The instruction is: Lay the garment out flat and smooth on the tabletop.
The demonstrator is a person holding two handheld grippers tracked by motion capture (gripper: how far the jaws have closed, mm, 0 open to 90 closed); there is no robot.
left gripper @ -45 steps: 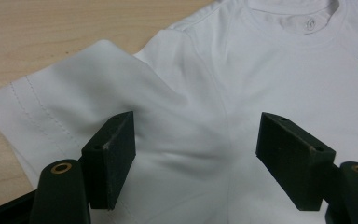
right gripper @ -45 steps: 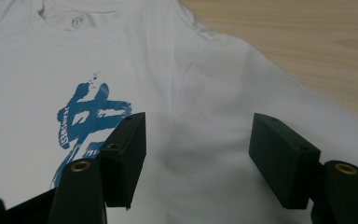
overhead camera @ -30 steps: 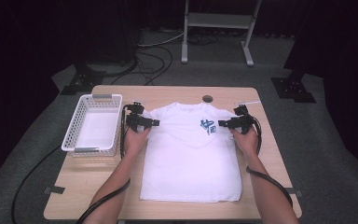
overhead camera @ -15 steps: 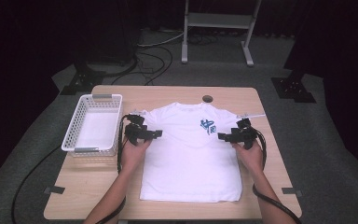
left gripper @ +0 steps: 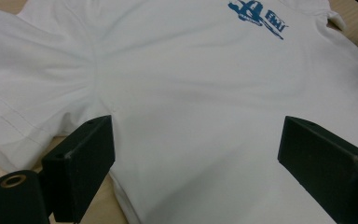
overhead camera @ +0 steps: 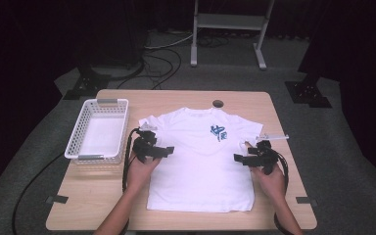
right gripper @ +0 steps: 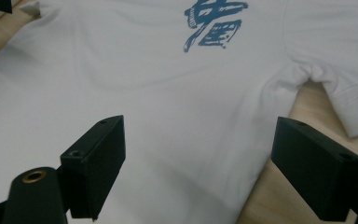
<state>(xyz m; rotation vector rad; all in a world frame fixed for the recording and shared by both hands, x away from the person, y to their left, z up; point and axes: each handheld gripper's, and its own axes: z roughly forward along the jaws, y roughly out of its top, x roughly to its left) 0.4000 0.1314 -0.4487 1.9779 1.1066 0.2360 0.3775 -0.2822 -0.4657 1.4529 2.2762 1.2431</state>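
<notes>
Black two-jaw left gripper (overhead camera: 169,150) and right gripper (overhead camera: 238,158); blocky jaws with small screw holes; black cables trailing; forearms bare.

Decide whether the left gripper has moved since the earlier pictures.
Yes. The left gripper has drawn back toward the person, from the shirt sleeve level down alongside the basket near end.

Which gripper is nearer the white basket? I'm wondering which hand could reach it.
Left. The left gripper sits just beside the basket, at the shirt's near edge; the right gripper is across the shirt.
</notes>
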